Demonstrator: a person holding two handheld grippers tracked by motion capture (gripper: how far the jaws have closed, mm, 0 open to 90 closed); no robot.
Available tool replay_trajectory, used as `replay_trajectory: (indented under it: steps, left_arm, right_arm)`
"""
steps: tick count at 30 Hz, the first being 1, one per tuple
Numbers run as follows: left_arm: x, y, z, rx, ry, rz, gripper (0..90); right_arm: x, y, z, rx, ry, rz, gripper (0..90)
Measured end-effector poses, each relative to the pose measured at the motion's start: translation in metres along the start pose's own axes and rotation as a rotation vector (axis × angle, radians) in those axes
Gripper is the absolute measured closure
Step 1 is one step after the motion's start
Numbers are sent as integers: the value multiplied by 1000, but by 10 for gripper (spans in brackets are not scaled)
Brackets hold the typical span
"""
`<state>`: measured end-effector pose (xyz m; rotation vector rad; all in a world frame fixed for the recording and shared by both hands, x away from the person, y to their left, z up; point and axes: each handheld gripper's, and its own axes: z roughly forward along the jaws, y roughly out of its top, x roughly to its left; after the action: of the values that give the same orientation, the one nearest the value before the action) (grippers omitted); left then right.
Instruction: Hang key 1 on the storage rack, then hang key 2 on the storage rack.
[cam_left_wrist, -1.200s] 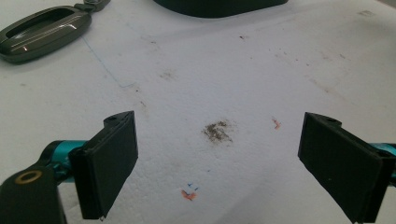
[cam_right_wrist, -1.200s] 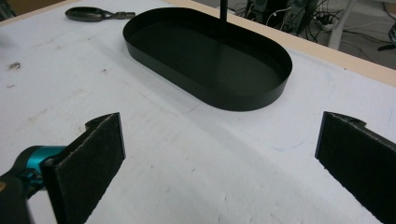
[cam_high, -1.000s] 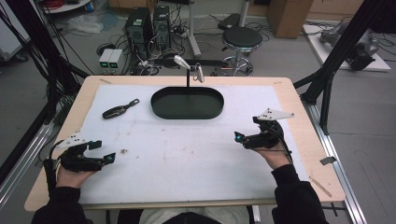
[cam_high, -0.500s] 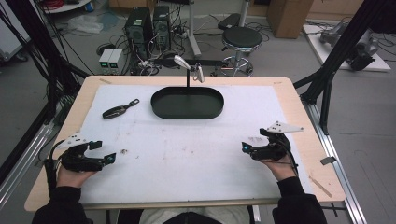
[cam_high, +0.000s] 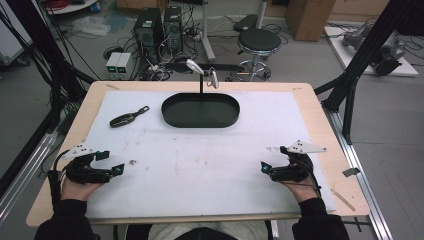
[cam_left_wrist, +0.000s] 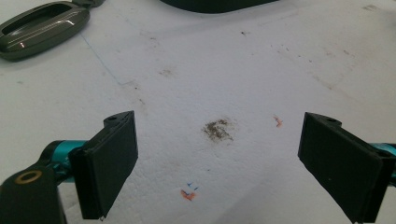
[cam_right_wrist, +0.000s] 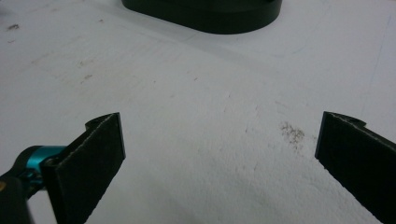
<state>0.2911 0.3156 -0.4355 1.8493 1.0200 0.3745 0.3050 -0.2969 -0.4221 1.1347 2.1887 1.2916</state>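
A small dark scoop (cam_high: 128, 118) lies flat on the white table cover (cam_high: 210, 160), just left of a black oval tray (cam_high: 201, 110), likely light, rigid and glossy-slick, best pinched across its narrow handle; left gripper (cam_high: 113, 162) and right gripper (cam_high: 272, 161) rest wide open, empty.

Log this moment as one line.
left claw: open, empty | right claw: open, empty | dark glossy scoop: untouched on mat | black oval tray: empty
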Motion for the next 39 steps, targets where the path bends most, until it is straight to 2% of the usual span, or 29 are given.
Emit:
replay_trajectory:
  steps: [2, 7, 15, 19, 23, 25, 30, 35, 39]
  left_arm:
    - [0, 0, 0, -1, -1, 3, 125]
    - [0, 3, 0, 2, -10, -1, 124]
    - [-3, 18, 5, 17, -24, 32, 124]
    - [-3, 29, 10, 48, -35, 54, 124]
    - [2, 35, 18, 66, -14, 55, 125]
    - [4, 37, 21, 63, -22, 52, 125]
    - [10, 40, 27, 53, -3, 32, 125]
    - [13, 58, 33, 78, 17, 62, 125]
    - [15, 70, 37, 76, 22, 84, 125]
  right_arm:
    - [1, -3, -1, 9, -4, 5, 8]
    - [1, -3, -4, -10, -8, 8, 7]
    - [1, -4, -3, -4, -9, -2, 8]
    - [2, -4, -4, -3, -10, 3, 7]
    - [3, -4, -2, 3, -11, -20, 7]
    - [4, -4, -2, 8, -8, -18, 8]
    - [1, -4, -1, 1, -9, -2, 7]
    - [1, -4, -1, -2, -5, -7, 8]
    - [3, -5, 0, 5, -1, -5, 8]
